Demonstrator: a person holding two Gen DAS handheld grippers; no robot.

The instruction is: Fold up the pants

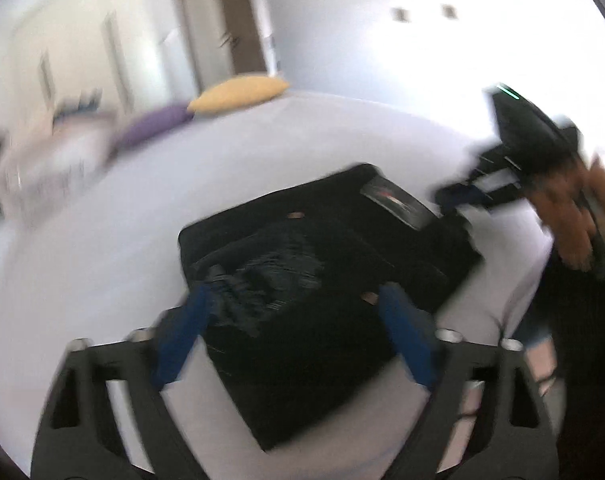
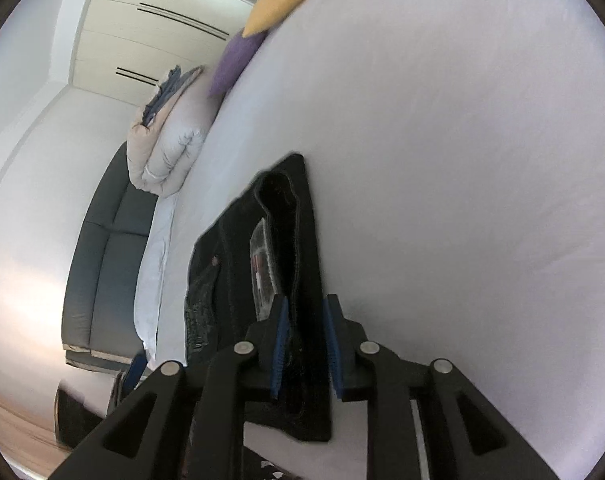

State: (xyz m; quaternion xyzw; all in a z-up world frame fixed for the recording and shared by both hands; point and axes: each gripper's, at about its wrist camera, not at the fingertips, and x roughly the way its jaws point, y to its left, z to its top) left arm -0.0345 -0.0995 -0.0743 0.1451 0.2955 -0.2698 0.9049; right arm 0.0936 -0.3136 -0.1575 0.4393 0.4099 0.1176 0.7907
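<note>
Jaws: left gripper (image 1: 298, 300) open, right gripper (image 2: 306, 344) apart astride pants (image 1: 326, 280) | label (image 1: 394, 200) unreadable

Left wrist view, blurred, looks down close over the folded black pants (image 1: 326, 280) on the white bed sheet (image 1: 102, 260); right wrist view, rolled sideways, faces the same pants (image 2: 298, 264) closely along the sheet (image 2: 462, 200).

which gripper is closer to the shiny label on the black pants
Right. The right gripper straddles the folded pants edge, jaws just beside the label. The left gripper hovers open over the opposite end of the pants, across the fold from the label.
</note>
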